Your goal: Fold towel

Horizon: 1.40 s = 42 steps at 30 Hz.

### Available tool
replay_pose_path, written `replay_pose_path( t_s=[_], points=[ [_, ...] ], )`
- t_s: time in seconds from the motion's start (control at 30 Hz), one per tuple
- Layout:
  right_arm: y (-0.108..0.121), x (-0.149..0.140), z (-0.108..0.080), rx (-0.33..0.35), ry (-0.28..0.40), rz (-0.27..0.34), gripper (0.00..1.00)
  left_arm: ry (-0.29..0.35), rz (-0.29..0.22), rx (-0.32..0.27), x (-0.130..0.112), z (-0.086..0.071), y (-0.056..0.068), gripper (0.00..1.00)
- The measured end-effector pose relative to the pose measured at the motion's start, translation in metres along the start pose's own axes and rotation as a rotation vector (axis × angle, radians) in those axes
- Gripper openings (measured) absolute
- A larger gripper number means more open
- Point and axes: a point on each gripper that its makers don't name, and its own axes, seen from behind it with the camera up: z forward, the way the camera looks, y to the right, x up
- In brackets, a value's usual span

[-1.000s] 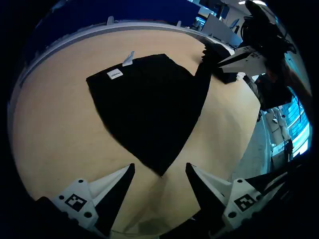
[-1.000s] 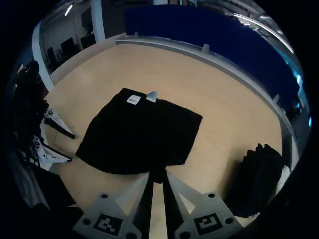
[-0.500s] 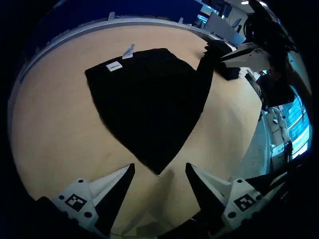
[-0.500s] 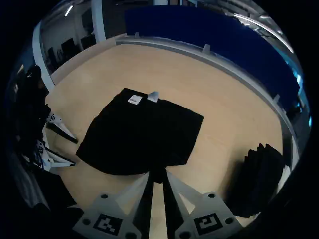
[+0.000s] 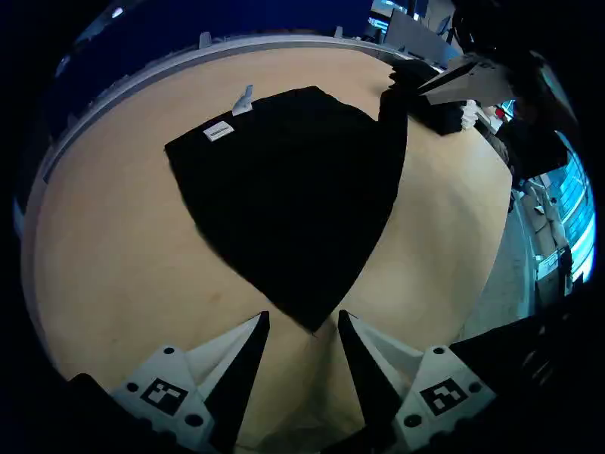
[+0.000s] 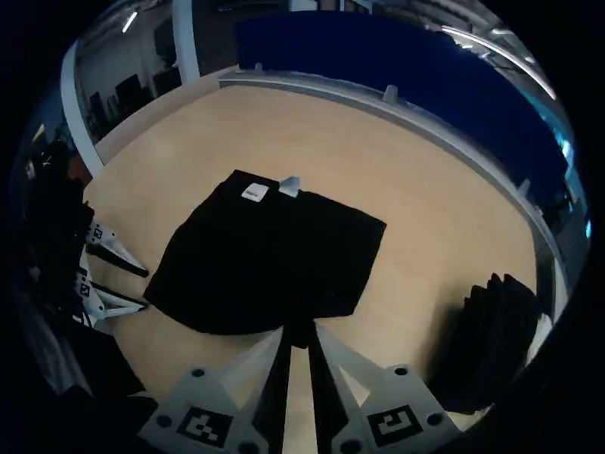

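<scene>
While a person works a handheld gripper in each hand, a pale wooden table (image 6: 423, 189) carries a black towel (image 6: 265, 257) spread nearly flat across its middle, with a stack of dark folded cloths (image 6: 491, 340) set well apart near the table's edge. At one near corner the right gripper (image 6: 300, 329) has its fingers drawn almost together on the cloth; the left gripper view shows that corner lifted a little off the wood. At the other near corner the left gripper (image 5: 302, 315) stands with its fingers parted to a moderate gap, and the towel's pointed tip lies between them, untouched on either side. A white label (image 6: 253, 192) and a small pale loop (image 6: 289, 184) just beside it mark the far edge. The fold itself looks not yet begun, with one corner secured and the other waiting. The weak spot appears to be the left side: so little cloth lies between those fingers that closing there may catch only the very tip, which could slide free once the corners rise. If one corner is lifted ahead of the other, the cloth would likely drag and bunch on the wood, leaving a skewed fold. A wide swing of the right hand might also brush the dark stack.
</scene>
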Motion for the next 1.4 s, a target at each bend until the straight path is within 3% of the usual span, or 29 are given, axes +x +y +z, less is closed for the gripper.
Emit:
replay_pose_path(
  t_s=[0.27, 0.43, 0.57, 0.77, 1.0, 1.1, 1.17, 1.4],
  points=[
    [-0.001, -0.003, 0.0, -0.001, 0.003, 0.008, 0.15, 0.005, 0.079, 0.066, -0.004, 0.001, -0.006, 0.56],
    [-0.002, -0.004, 0.001, -0.001, 0.006, 0.014, 0.15, 0.009, 0.114, 0.087, -0.004, 0.002, -0.003, 0.52],
    [-0.002, -0.005, 0.0, -0.001, 0.008, 0.017, 0.15, 0.009, 0.122, 0.084, -0.004, 0.003, 0.002, 0.4],
    [-0.002, -0.005, -0.002, -0.002, 0.011, 0.016, 0.15, 0.01, 0.095, 0.079, -0.004, 0.003, 0.006, 0.22],
    [-0.001, -0.007, -0.003, 0.0, 0.013, 0.017, 0.15, 0.022, 0.054, 0.077, -0.003, 0.001, 0.0, 0.18],
    [-0.002, -0.008, -0.003, 0.002, 0.014, 0.019, 0.15, 0.029, 0.027, 0.078, -0.001, -0.002, -0.004, 0.17],
    [-0.003, -0.008, -0.003, 0.002, 0.014, 0.02, 0.15, 0.036, 0.004, 0.083, 0.002, -0.003, -0.009, 0.1],
    [-0.006, -0.006, -0.004, 0.005, 0.02, 0.023, 0.15, 0.052, -0.03, 0.092, 0.011, -0.007, -0.023, 0.09]
  ],
)
